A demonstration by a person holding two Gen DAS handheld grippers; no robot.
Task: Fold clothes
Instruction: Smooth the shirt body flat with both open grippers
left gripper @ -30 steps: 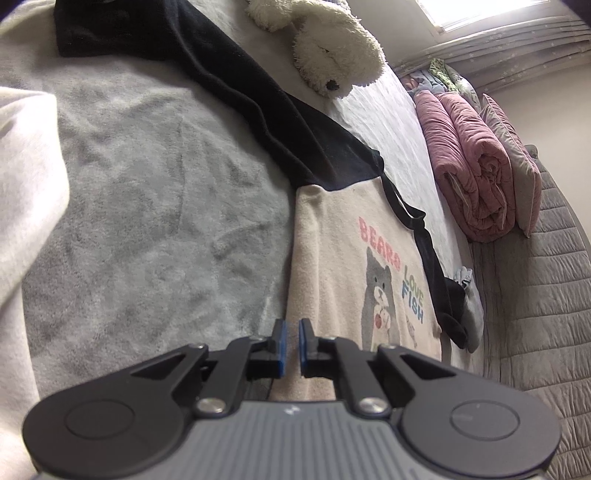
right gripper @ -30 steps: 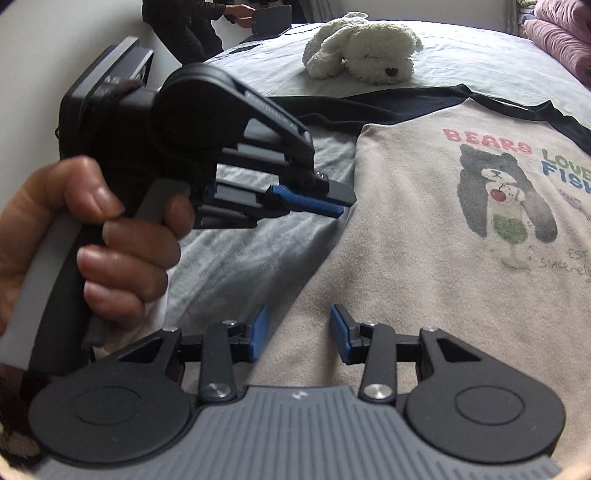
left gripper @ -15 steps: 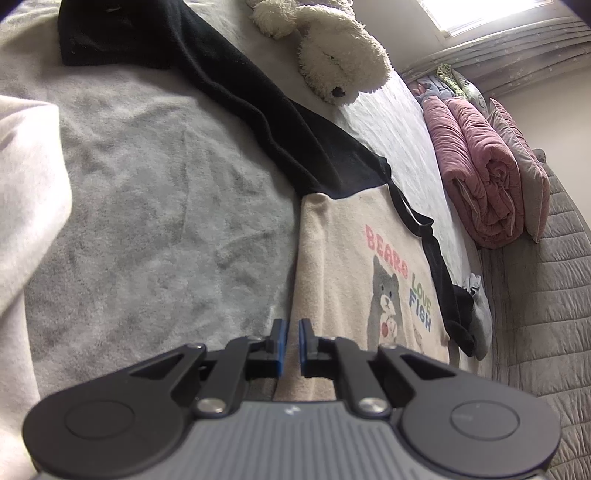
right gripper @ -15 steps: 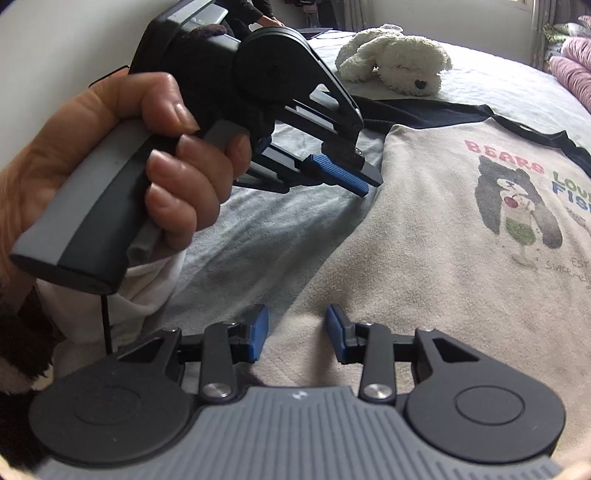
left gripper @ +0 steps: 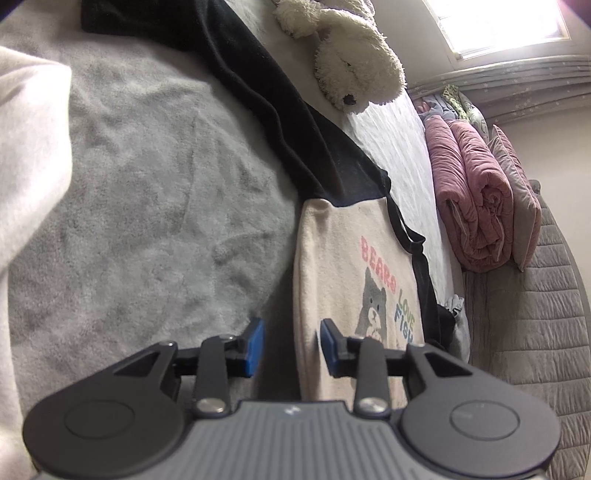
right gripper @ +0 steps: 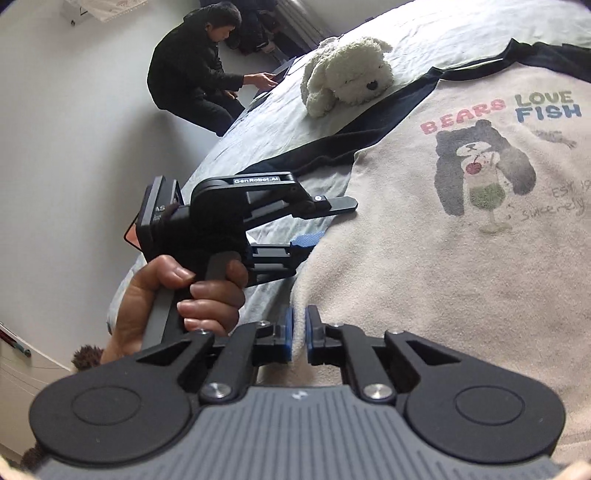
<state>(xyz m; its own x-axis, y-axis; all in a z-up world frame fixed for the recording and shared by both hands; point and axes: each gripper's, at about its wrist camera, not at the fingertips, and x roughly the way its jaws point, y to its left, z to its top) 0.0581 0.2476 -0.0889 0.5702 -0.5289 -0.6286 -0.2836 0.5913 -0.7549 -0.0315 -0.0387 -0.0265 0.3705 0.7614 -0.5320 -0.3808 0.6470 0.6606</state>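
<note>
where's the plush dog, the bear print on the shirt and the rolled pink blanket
plush dog (right gripper: 347, 75), right wrist view, on its head
bear print (right gripper: 484, 166), right wrist view, on the bear's body
rolled pink blanket (left gripper: 476, 199), left wrist view, on the roll's side

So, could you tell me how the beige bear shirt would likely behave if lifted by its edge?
The shirt would probably sag limply: it lies flat with soft wrinkles. Its black sleeve, stretched across the bed, would likely trail behind. It looks light, thin knit.

Bright window (left gripper: 506, 26), pale wall (right gripper: 55, 110), grey bed (left gripper: 517, 332)
</note>
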